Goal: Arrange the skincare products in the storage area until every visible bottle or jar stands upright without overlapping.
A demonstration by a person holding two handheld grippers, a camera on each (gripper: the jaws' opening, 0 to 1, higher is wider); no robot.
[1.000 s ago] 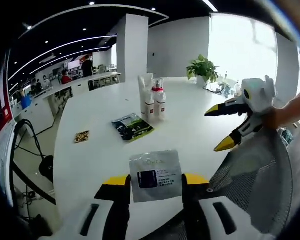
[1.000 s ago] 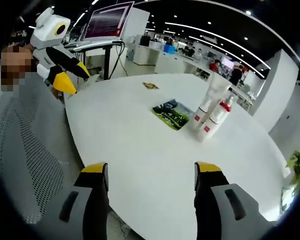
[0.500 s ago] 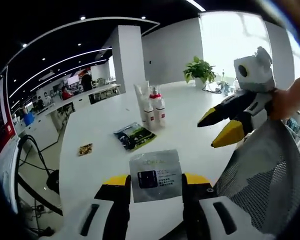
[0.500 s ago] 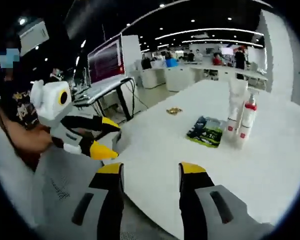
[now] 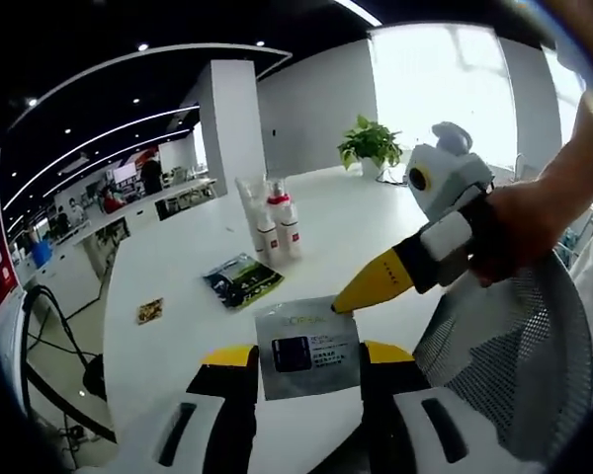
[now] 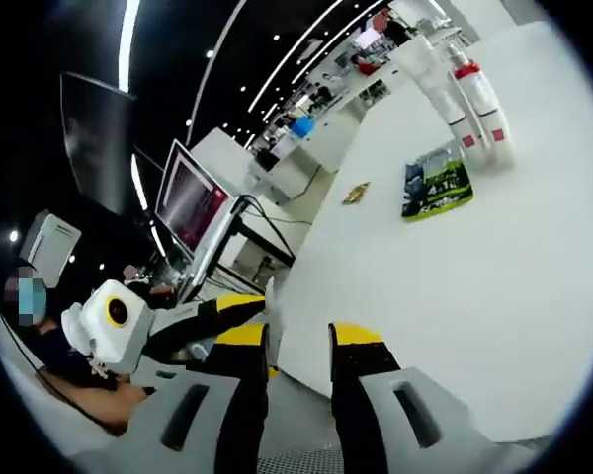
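My left gripper [image 5: 306,354] is shut on a silver sachet [image 5: 307,346], held flat above the near edge of the white table [image 5: 178,267]. My right gripper [image 5: 368,290] comes in from the right, its yellow tip at the sachet's upper right corner. In the right gripper view my right gripper [image 6: 296,341] has a narrow gap between its jaws, with nothing in it; the left gripper [image 6: 232,311] lies just to its left. Two red-capped pump bottles [image 5: 279,227] and a white tube [image 5: 247,197] stand upright together far across the table. A green sachet [image 5: 242,279] lies flat in front of them.
A small brown packet [image 5: 150,311] lies left of the green sachet. A grey mesh chair [image 5: 504,365] sits at the table's near edge. A potted plant [image 5: 371,143] stands at the far end. A monitor on a stand [image 6: 188,202] is beside the table.
My right gripper has swung in toward the held sachet and its jaws have narrowed. The left gripper has kept hold of the sachet.
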